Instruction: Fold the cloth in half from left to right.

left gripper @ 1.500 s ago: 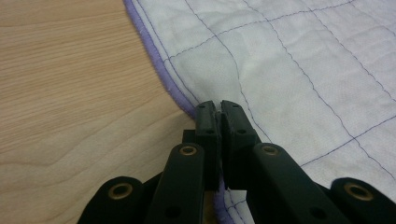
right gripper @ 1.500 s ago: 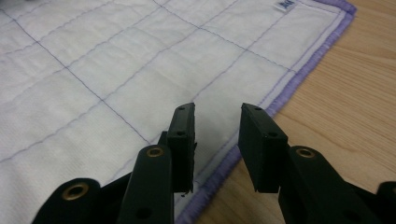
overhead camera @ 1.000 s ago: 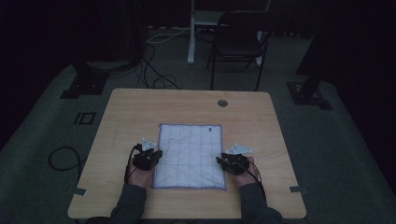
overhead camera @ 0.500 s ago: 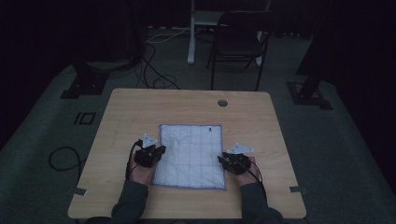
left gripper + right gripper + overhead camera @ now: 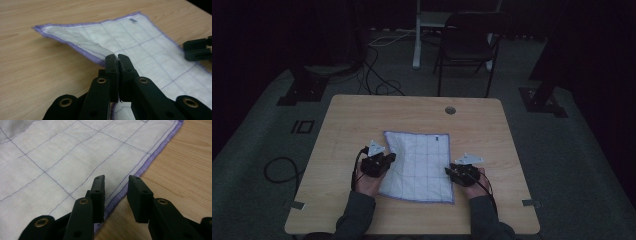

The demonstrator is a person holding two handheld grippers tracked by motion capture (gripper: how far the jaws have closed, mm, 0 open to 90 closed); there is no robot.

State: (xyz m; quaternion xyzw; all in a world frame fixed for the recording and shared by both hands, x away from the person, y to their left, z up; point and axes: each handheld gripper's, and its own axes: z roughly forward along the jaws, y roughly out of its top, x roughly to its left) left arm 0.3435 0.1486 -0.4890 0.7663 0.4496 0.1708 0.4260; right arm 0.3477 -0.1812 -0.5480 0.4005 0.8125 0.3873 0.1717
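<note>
A white cloth (image 5: 422, 162) with a purple hem and a thin grid of stitching lies in the middle of the wooden table (image 5: 412, 112). My left gripper (image 5: 388, 159) is shut on the cloth's left edge and holds it lifted off the table. In the left gripper view the cloth (image 5: 140, 40) rises in a fold to the closed left gripper (image 5: 117, 58). My right gripper (image 5: 451, 172) rests at the cloth's right edge. In the right gripper view the right gripper (image 5: 115, 185) stands open over the purple hem of the cloth (image 5: 62, 162), and its pads press on nothing.
A round cable hole (image 5: 450, 110) sits near the table's far edge. Beyond the table stand a dark chair (image 5: 469, 42) and a white post (image 5: 417, 37). Cables (image 5: 377, 75) run over the dark floor. Black stand feet (image 5: 304, 87) flank the table.
My left gripper has risen and moved inward over the cloth, pulling the left edge up and to the right into a fold. The right gripper has kept still.
</note>
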